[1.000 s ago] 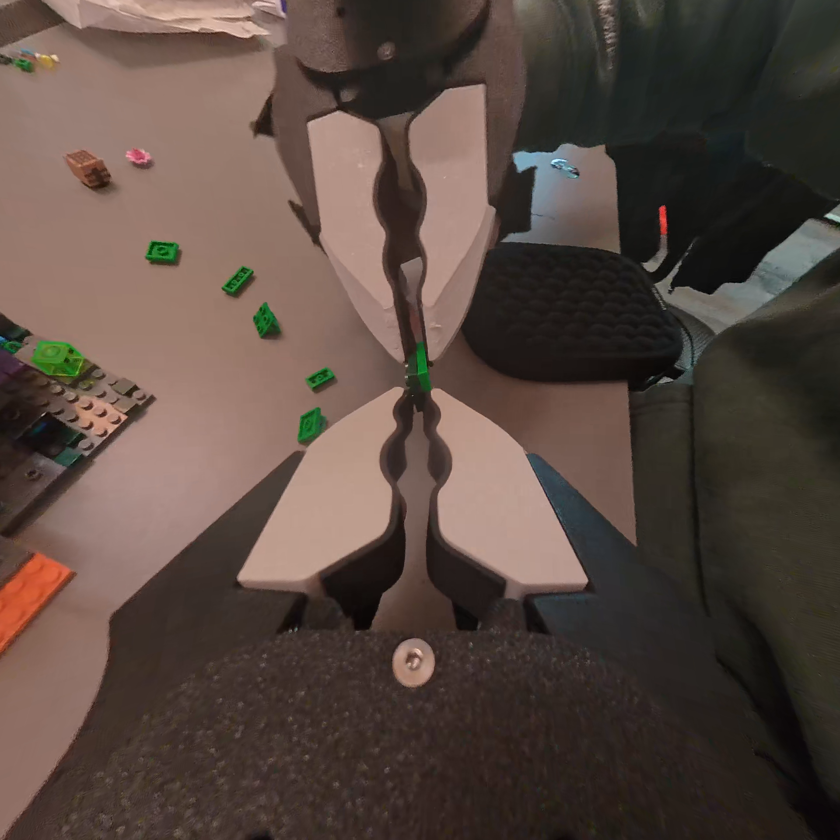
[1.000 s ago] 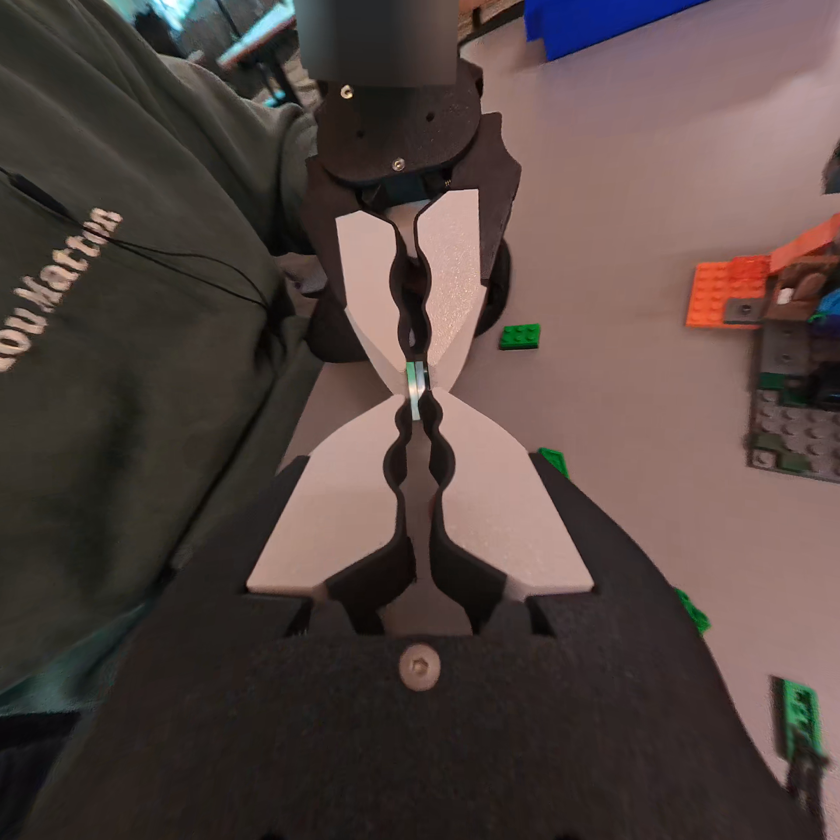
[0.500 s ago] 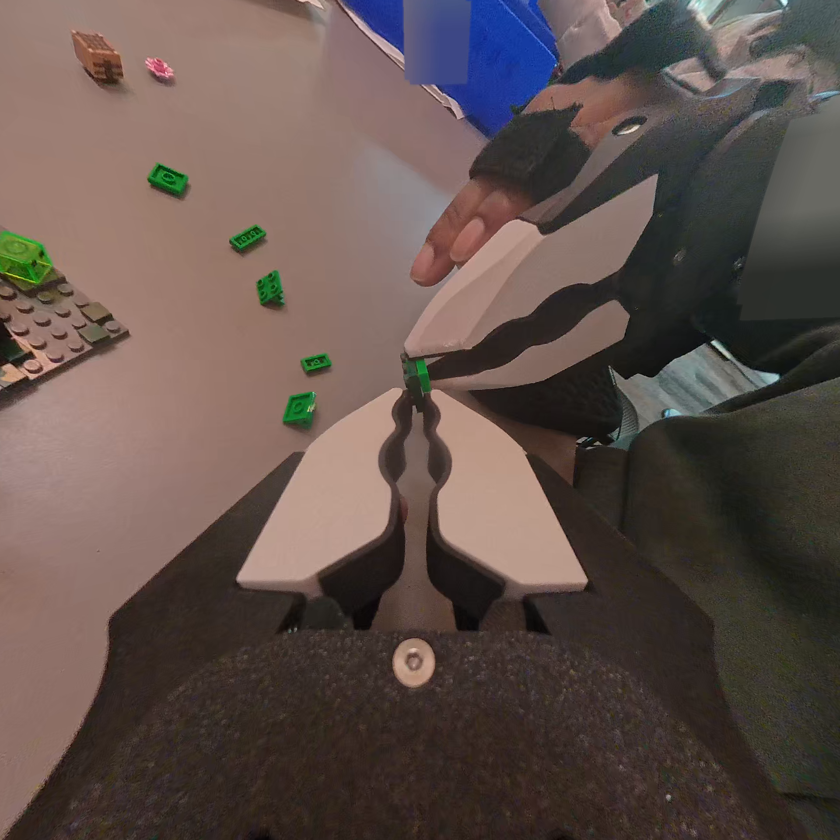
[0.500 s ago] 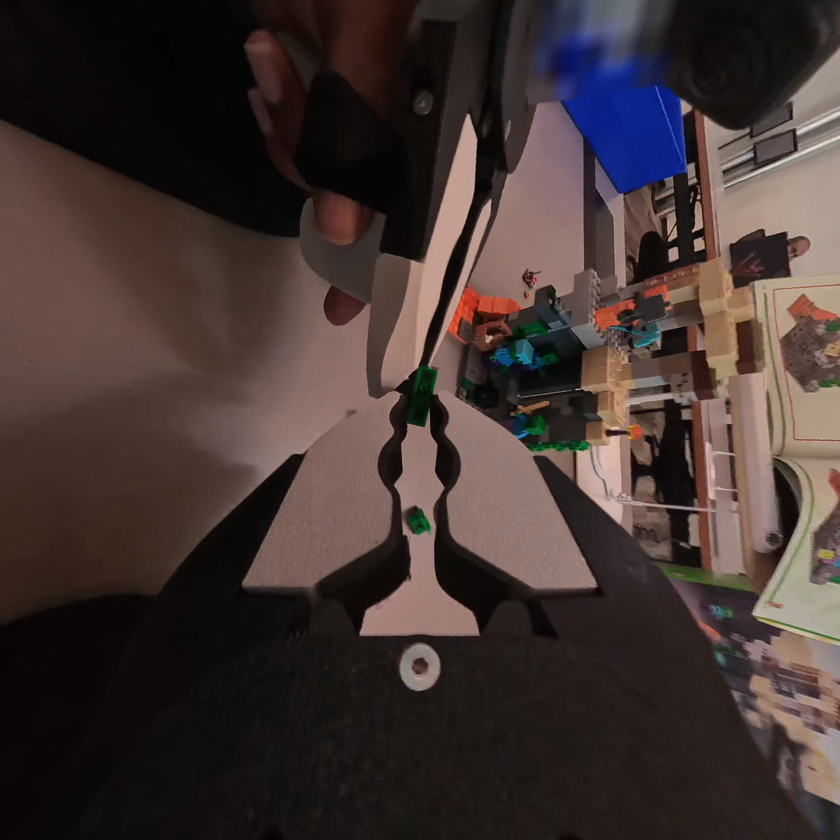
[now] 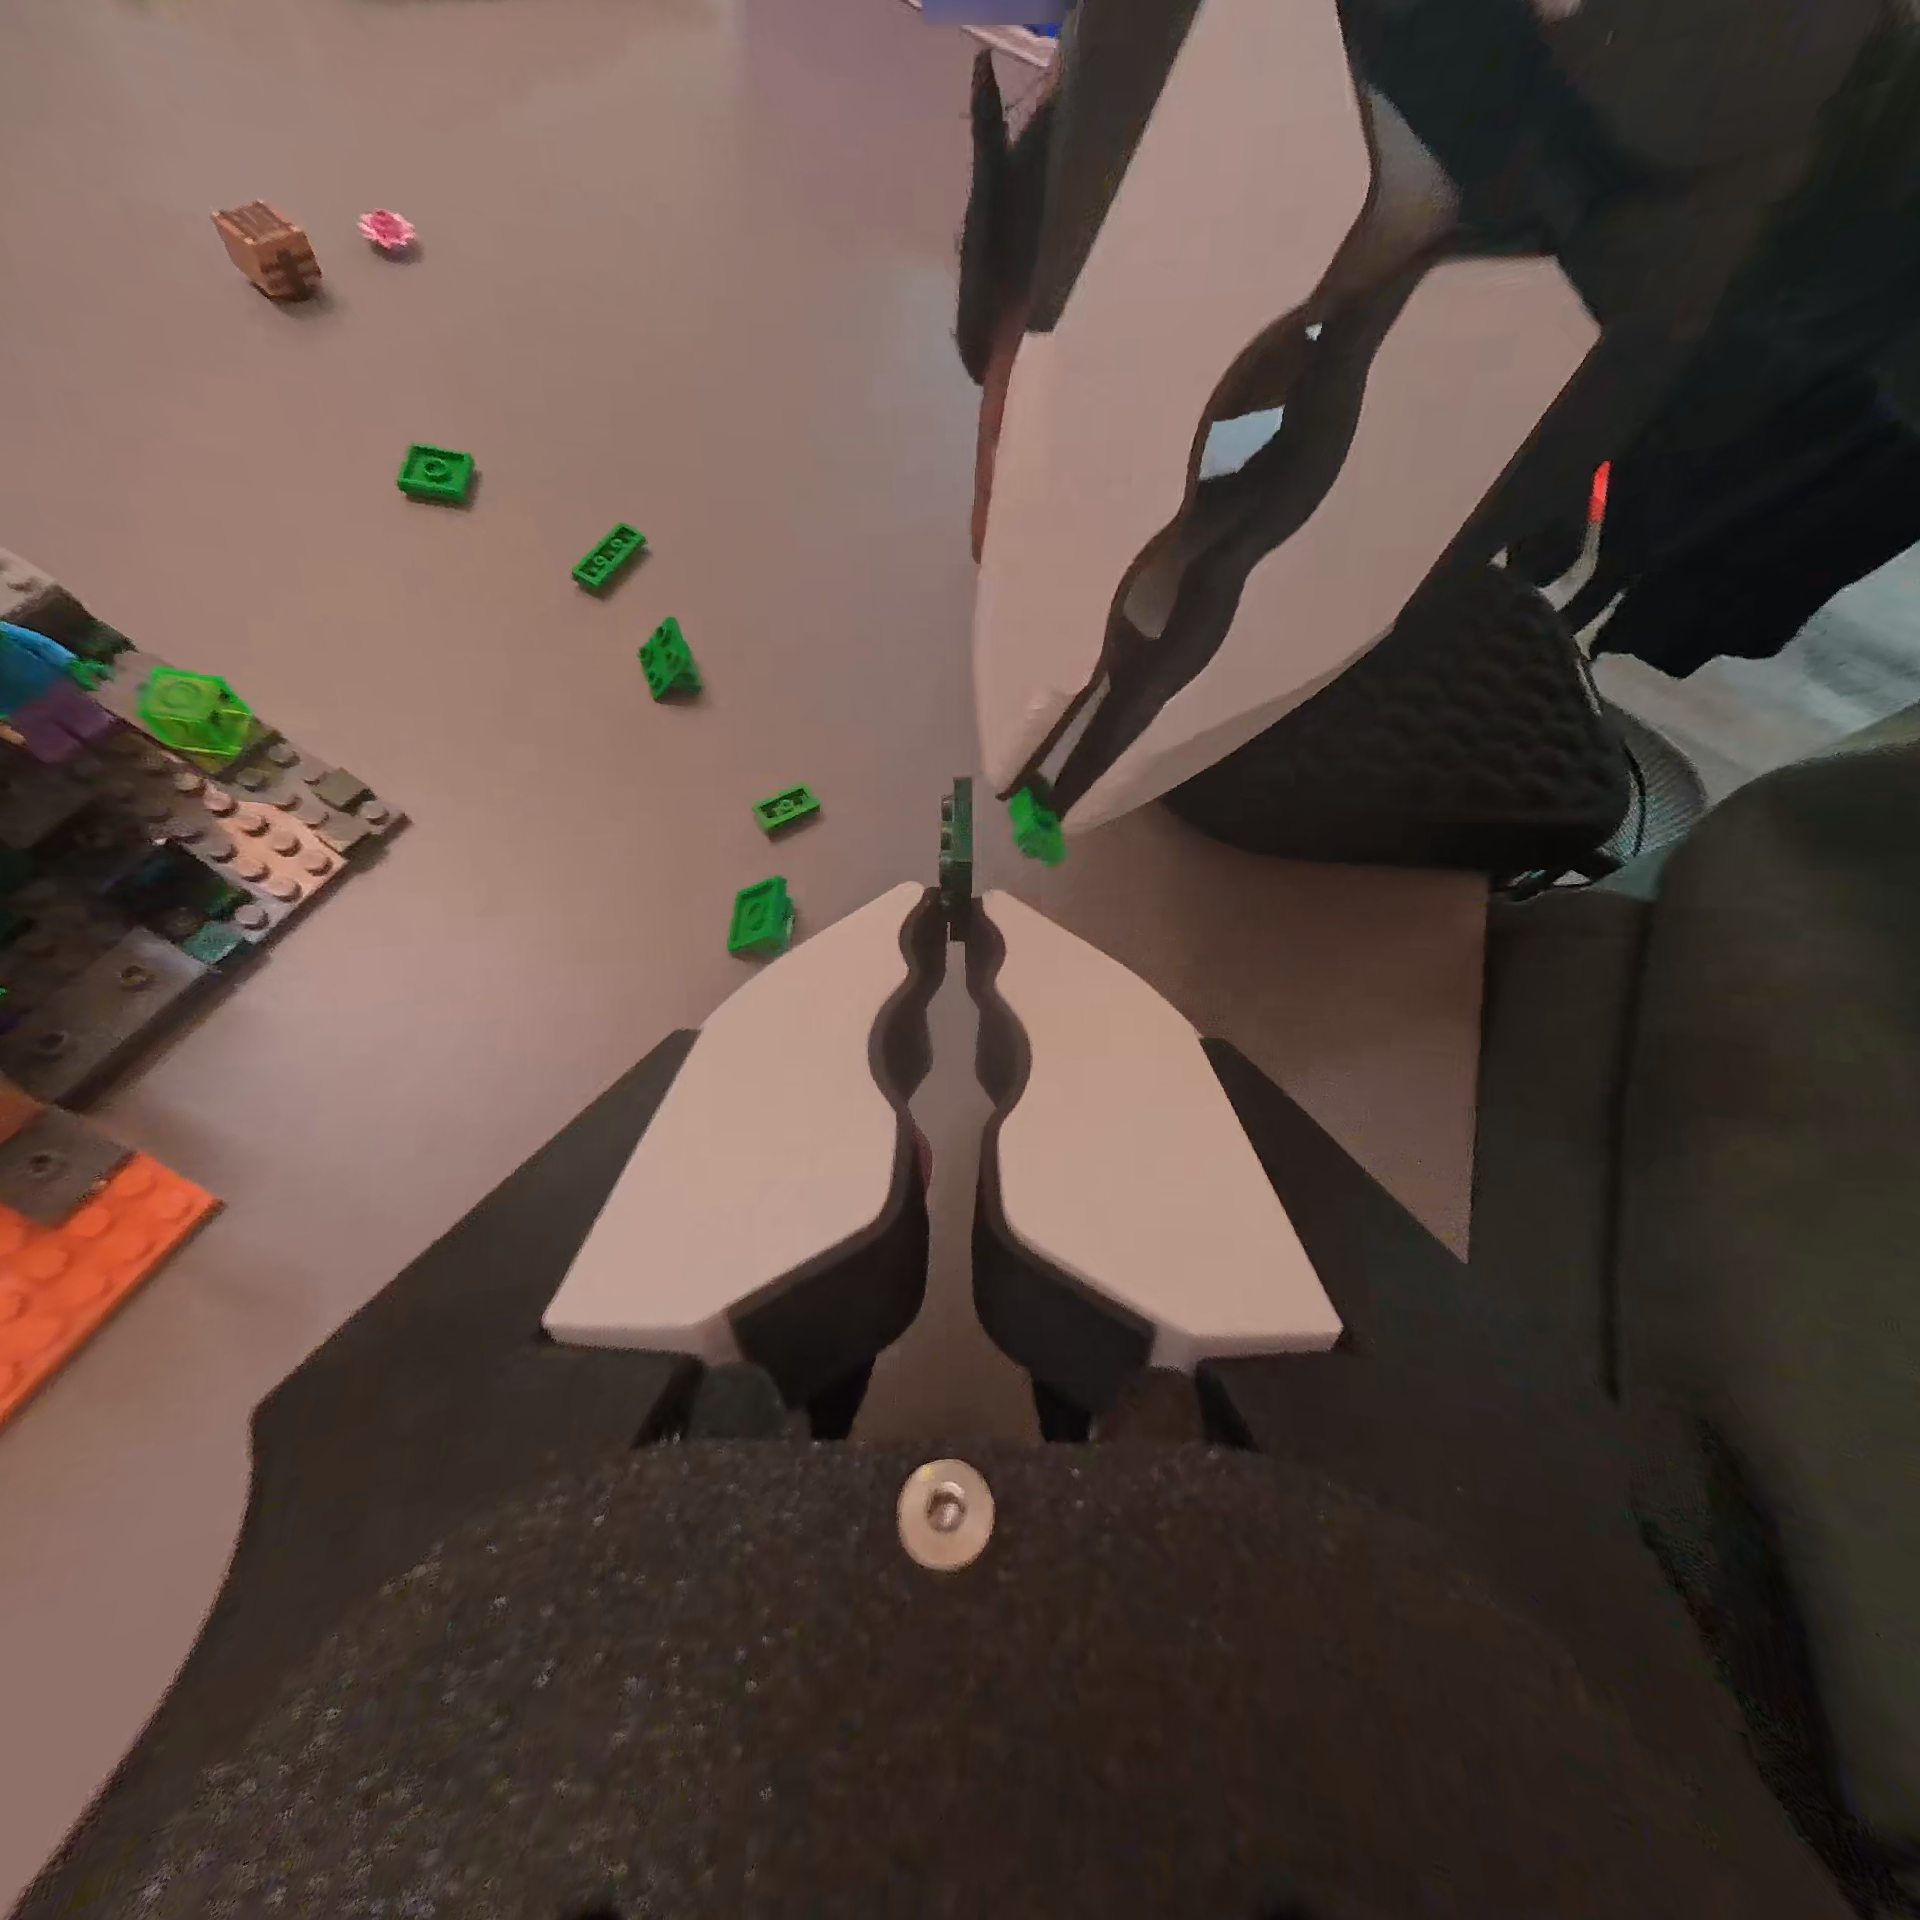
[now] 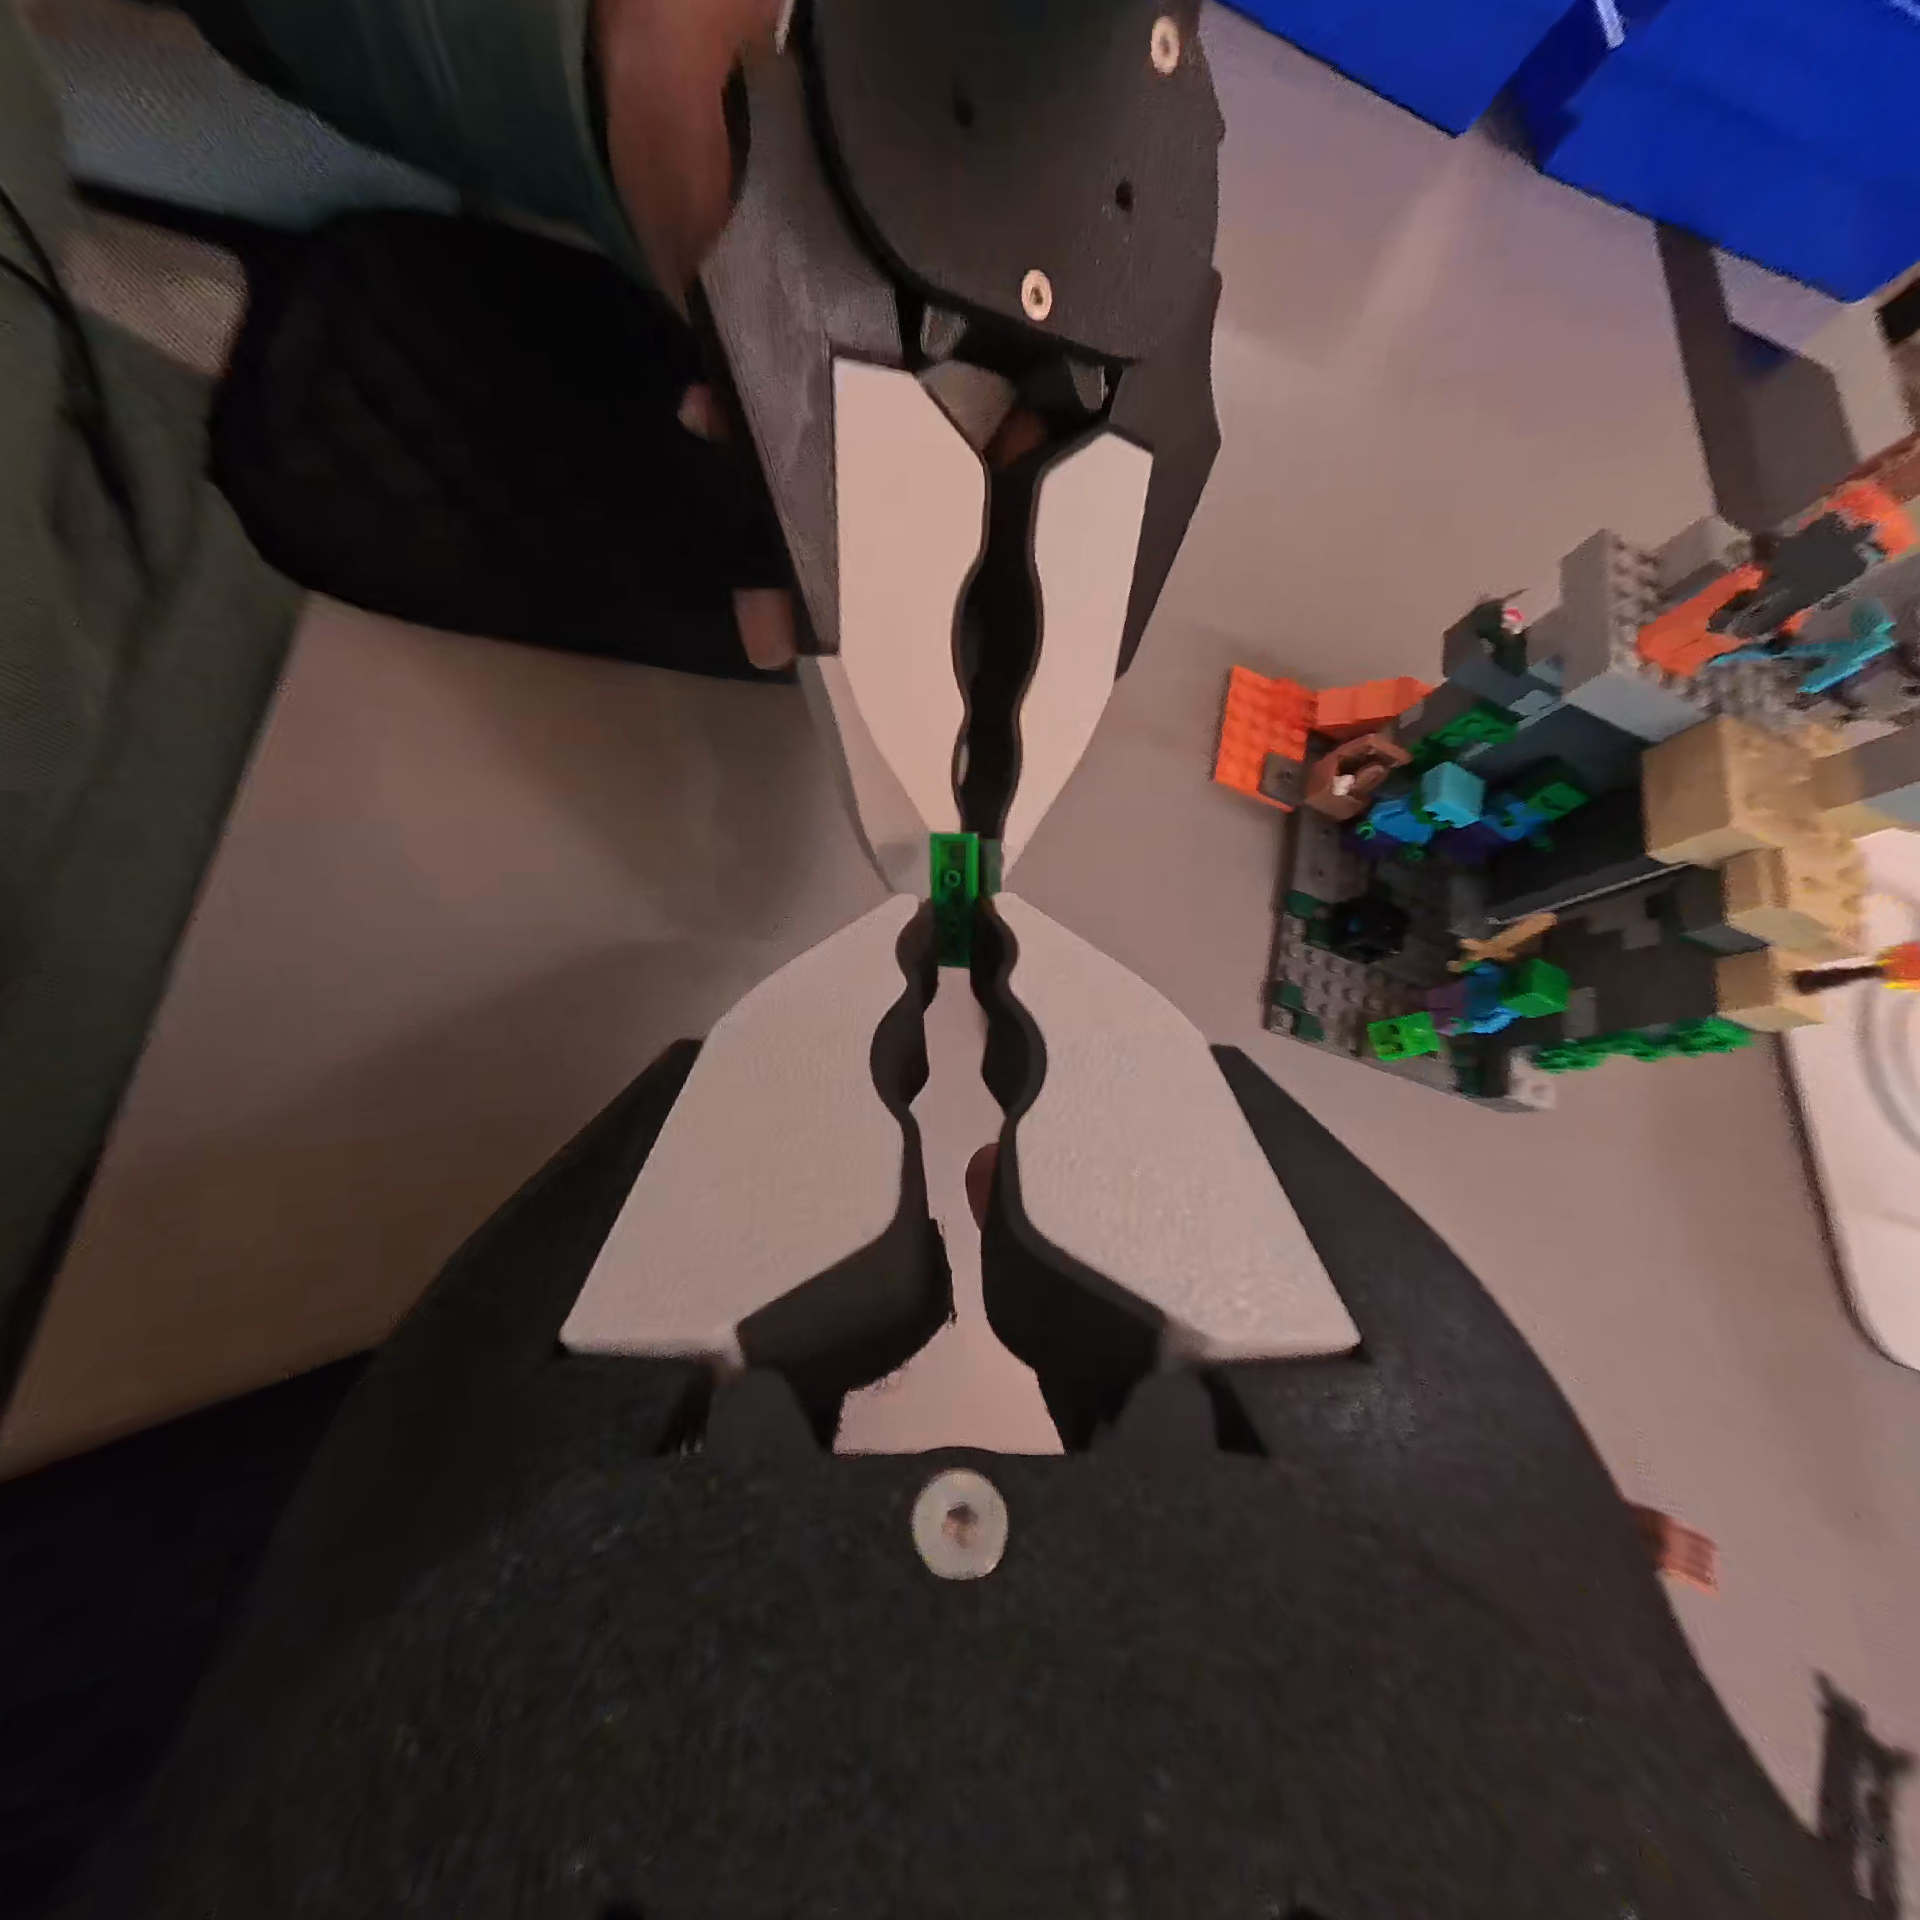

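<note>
left claw [image 5: 956,914]: pinching dark green plate [image 5: 956,831] at tips, frame centre | right claw [image 5: 1023,800]: clamped on bright green brick [image 5: 1037,826] | change: pieces were joined 0.5 s ago, now just apart | loose green plates [image 5: 436,475] on counter [image 5: 623,260], left of centre

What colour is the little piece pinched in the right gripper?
Bright green piece; clearest in the right wrist view.

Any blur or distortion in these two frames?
Left wrist view: right gripper motion-smeared, its green piece soft; loose green plates sharp. Right wrist view: brick build and blue bins streaked, wide-angle bending toward the edges; left gripper fairly crisp.
</note>
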`<state>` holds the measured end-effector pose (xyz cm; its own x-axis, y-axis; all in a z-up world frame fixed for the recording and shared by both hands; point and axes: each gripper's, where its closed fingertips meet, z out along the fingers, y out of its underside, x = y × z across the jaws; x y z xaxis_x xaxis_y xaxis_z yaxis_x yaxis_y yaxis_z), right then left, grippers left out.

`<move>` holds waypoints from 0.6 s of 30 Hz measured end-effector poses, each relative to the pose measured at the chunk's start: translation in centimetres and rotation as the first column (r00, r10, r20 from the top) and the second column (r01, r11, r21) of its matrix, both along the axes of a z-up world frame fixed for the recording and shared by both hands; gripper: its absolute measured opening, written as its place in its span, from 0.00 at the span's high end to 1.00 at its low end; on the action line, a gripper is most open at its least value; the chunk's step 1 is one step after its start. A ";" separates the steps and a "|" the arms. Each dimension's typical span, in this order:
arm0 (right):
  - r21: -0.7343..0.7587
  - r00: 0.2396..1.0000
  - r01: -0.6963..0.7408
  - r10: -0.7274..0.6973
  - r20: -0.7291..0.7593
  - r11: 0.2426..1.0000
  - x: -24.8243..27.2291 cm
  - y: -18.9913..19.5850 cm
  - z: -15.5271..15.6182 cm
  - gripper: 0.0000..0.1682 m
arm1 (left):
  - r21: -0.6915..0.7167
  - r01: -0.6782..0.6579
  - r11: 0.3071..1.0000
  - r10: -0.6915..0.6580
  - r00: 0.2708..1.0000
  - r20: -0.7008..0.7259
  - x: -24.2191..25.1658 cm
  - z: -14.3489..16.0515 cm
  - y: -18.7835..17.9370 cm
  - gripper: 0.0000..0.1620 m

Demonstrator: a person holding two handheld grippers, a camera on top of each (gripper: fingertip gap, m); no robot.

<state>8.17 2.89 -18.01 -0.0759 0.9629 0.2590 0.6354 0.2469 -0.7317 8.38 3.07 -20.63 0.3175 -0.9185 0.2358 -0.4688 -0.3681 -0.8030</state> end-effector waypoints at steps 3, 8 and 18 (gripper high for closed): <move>-0.105 0.999 -0.016 0.011 -0.047 0.994 -0.1 -0.5 0.2 0.96 | 0.025 0.023 0.999 -0.023 1.000 -0.009 0.1 -0.1 -0.2 0.98; -0.272 0.986 0.028 -0.072 -0.152 0.962 1.3 1.0 1.8 0.96 | 0.007 0.002 1.000 -0.002 1.000 0.025 0.0 0.2 0.2 0.97; 0.027 0.921 0.354 -0.354 0.161 0.935 10.2 9.1 -4.3 0.93 | -0.036 -0.055 0.998 0.057 0.996 0.073 -0.4 0.1 1.2 0.97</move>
<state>18.35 11.98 -22.26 0.2294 0.9352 0.2697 0.7901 -0.0170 -0.6128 7.93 4.25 -20.49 0.3486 -0.8909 0.2912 -0.3862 -0.4196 -0.8215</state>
